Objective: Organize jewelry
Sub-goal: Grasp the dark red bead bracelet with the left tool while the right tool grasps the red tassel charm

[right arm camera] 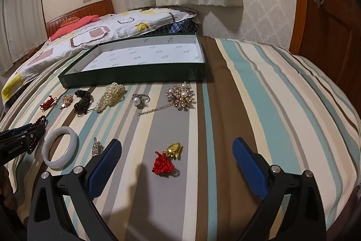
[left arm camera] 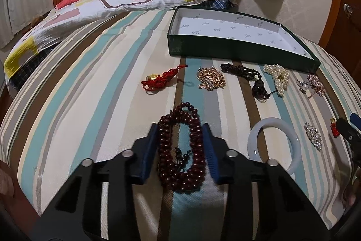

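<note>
My left gripper (left arm camera: 181, 128) has its blue pads against both sides of a dark red bead necklace (left arm camera: 180, 148) lying on the striped bed. My right gripper (right arm camera: 177, 142) is open and empty above a red knot charm with a gold pendant (right arm camera: 168, 158). A green box with a white inside (left arm camera: 239, 31) stands empty at the back; it also shows in the right wrist view (right arm camera: 144, 72). In front of it lie a red cord charm (left arm camera: 161, 78), a gold chain pile (left arm camera: 211, 78), a dark bead string (left arm camera: 248, 76), a pearl piece (left arm camera: 278, 76), a pearl ring (right arm camera: 140, 99) and a gold brooch (right arm camera: 181, 94).
A white jade bangle (left arm camera: 274, 146) and a crystal brooch (left arm camera: 313, 134) lie right of the left gripper. A patterned quilt (left arm camera: 90, 3) covers the bed's far left. A wooden door (right arm camera: 334, 22) stands at the right.
</note>
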